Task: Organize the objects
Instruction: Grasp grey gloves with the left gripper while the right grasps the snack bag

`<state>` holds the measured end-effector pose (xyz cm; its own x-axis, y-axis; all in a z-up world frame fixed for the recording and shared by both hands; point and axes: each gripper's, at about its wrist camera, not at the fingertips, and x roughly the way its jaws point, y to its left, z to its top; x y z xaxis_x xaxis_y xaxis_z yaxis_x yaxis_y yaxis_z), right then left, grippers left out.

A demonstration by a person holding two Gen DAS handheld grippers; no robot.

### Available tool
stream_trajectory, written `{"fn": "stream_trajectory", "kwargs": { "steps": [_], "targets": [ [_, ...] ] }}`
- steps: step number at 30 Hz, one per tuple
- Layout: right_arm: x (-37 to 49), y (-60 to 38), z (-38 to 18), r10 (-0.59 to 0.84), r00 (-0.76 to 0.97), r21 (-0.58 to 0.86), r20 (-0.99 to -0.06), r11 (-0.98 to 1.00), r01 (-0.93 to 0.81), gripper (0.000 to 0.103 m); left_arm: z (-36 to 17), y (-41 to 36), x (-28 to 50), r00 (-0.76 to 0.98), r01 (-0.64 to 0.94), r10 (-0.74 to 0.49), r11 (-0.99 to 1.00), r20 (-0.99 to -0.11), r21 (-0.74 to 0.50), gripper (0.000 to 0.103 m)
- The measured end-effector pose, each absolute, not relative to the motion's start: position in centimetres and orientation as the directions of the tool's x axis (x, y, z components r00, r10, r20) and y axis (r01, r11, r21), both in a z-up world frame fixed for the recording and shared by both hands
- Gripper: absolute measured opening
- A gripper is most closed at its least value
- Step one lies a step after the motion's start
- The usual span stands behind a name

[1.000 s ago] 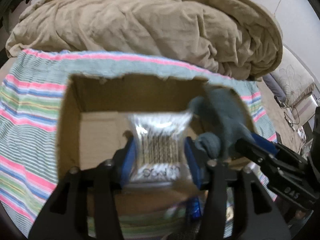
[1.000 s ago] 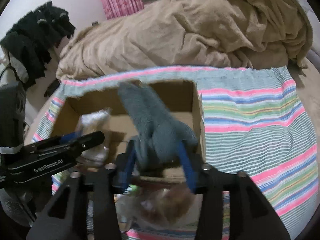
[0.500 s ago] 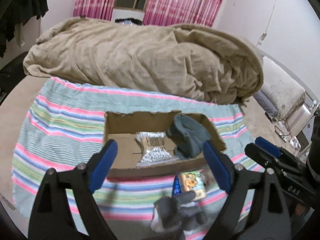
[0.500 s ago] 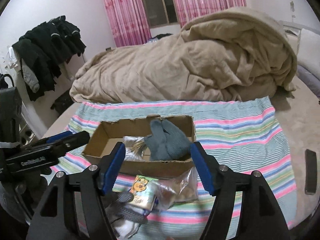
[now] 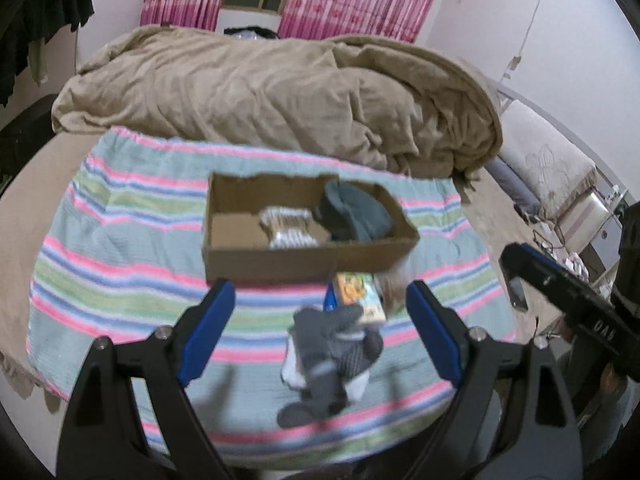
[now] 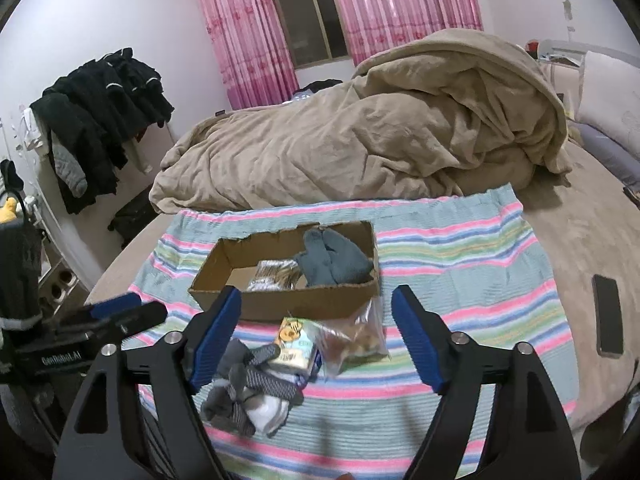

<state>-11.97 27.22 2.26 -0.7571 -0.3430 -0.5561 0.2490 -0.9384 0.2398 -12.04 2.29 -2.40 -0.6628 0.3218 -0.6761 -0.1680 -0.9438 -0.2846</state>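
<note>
Both grippers have pulled back from the cardboard box (image 5: 304, 258) since 1 second ago, when the left one held the shiny packet inside it and the right one held the grey-blue cloth; now each is empty. The left gripper (image 5: 318, 334) hangs over the near part of the striped blanket (image 5: 120, 280) with its fingers (image 5: 208, 328) spread wide and nothing between them. The right gripper (image 6: 316, 334) is likewise wide open and holds nothing.

The box sits on the striped blanket, toward its far edge, just in front of the rumpled tan duvet (image 6: 360, 140). Inside it, the shiny packet (image 5: 286, 226) lies in the middle and the grey-blue cloth (image 5: 352, 214) is bunched at the right end, leaning on the box wall.

3 things lie on the blanket just in front of the box, near its right end: a small yellow carton (image 6: 294, 342), a clear bag with something brown in it (image 6: 354, 340) touching the carton's right side, and a heap of grey and white socks (image 6: 250, 394) nearer the blanket's near edge, overlapping the carton's corner.

A dark phone (image 6: 608, 314) lies on the bed off the blanket's right edge. Pink curtains (image 6: 248, 28) hang behind the bed, and dark clothes (image 6: 96, 120) are piled at the left.
</note>
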Motion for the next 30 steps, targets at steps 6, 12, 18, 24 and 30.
{"fn": "stream_trajectory", "kwargs": {
  "steps": [6,12,18,24,30],
  "targets": [
    [-11.0,27.9,0.7,-0.339,-0.750,0.244,-0.568,-0.940,0.240,0.089,-4.7,3.0,-10.8,-0.631,-0.158,0.306,-0.950,-0.713,-0.268,0.088],
    [-11.4,28.1,-1.9,-0.318,-0.734,0.222,-0.601,-0.948,0.229,0.089,-7.7,4.0,-10.7,-0.606,-0.105,0.253,-0.965,-0.754,-0.239,0.088],
    [-12.4,28.3,-4.0,-0.317,-0.713,0.221,-0.625,-0.948,0.228,0.089,-9.7,5.1,-11.4,-0.572,-0.122,0.254,-0.967,-0.780,-0.225,0.087],
    [-14.1,27.9,-6.4,-0.324,-0.684,0.222,-0.654,-0.946,0.236,0.089,-11.6,5.5,-12.4,-0.545,-0.128,0.246,-0.969,-0.801,-0.211,0.079],
    [-16.3,26.8,-9.0,-0.314,-0.651,0.188,-0.691,-0.948,0.257,0.089,-13.5,5.7,-13.4,-0.515,-0.127,0.251,-0.968,-0.820,-0.217,0.067]
  ]
}}
